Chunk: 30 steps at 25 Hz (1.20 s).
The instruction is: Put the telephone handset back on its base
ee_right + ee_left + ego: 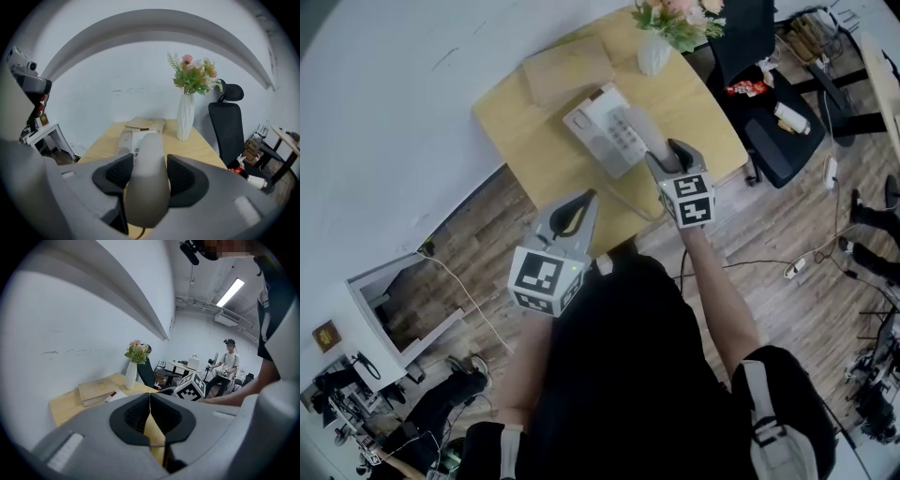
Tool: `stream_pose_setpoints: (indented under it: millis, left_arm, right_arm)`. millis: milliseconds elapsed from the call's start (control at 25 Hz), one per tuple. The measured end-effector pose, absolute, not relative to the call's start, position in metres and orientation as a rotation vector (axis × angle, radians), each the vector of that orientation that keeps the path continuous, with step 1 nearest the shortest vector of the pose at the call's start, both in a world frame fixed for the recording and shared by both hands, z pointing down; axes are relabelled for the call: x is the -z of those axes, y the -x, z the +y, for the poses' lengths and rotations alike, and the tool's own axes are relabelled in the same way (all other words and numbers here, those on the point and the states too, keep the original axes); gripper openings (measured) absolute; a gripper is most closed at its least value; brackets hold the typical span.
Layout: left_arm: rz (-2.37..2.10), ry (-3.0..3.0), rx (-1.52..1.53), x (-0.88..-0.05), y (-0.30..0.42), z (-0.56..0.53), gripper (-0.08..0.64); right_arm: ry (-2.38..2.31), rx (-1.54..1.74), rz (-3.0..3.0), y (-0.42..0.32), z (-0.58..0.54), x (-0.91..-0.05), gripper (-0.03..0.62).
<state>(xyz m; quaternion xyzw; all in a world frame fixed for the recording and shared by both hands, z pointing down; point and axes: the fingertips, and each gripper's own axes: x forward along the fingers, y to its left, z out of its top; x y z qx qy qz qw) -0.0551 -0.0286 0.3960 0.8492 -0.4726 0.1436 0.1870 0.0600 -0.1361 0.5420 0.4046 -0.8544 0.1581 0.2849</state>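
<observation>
Right gripper view: the right tongs [146, 161] are closed partway on the telephone handset [147, 178]. Its pale rounded body fills the gap, pinched on both flanks and pointing ahead toward the base [129, 140] at 12 o'clock.

In the head view the handset [654, 139] hangs just beside the base [605, 127] on its 4 o'clock side. I cannot tell whether they touch. The left tongs [150, 404] are closed tip to tip on nothing, with bare tabletop showing through the slit lower down. They hover off the near edge at 7 o'clock from the base [577, 211].

Risks, as I judge them:
- The handset is smooth and rounded, and the pads grip its curved sides, so a twist while lowering could make it swivel or squirt forward.
- The cord [633, 202] loops over the near part of the tabletop [516, 122]. If it goes taut or catches the edge, it could drag the light base askew.
- The handset may come down across the keypad instead of into the cradle. The base lies at a diagonal, so the handset has to be turned to match it.
- Nothing steadies the base, so a hard set-down may shove it.

Room:
- A vase of flowers [654, 52] stands at 1 o'clock from the base, near enough to knock with a wide swing.
- A book [567, 70] lies at 11 o'clock, just beyond the base.
- The tabletop edges at 3 and 6 o'clock are near the right tongs [668, 152], and an office chair [769, 103] stands past the 3 o'clock side.
- The clearest way in looks to be from 5 o'clock.
</observation>
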Motion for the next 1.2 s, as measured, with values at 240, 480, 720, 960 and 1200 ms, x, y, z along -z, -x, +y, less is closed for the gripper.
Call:
stream_pose_setpoints:
  millis: [240,480,720,960,1200]
  left_arm:
    - [-1.365,-2.379,-0.395,-0.393,0.07,-0.025,0.012]
    - [-1.4,-2.363,-0.387,-0.39,0.087,-0.017,0.012]
    - [-1.42,-2.345,-0.377,-0.39,0.101,-0.016,0.012]
    - [-1.443,-2.323,-0.373,-0.392,0.114,-0.014,0.012]
    - [-1.461,-2.303,-0.369,-0.393,0.126,-0.014,0.012]
  right_arm:
    - [-1.02,-0.399,-2.336,-0.023,-0.132,-0.535,0.229]
    - [-0.966,-0.376,-2.367,0.007,-0.126,-0.53,0.229]
    - [-0.917,-0.366,-2.374,0.034,-0.124,-0.533,0.229]
    - [-0.882,-0.363,-2.374,0.054,-0.122,-0.54,0.229]
    - [-0.868,-0.363,-2.365,0.064,-0.122,-0.545,0.229]
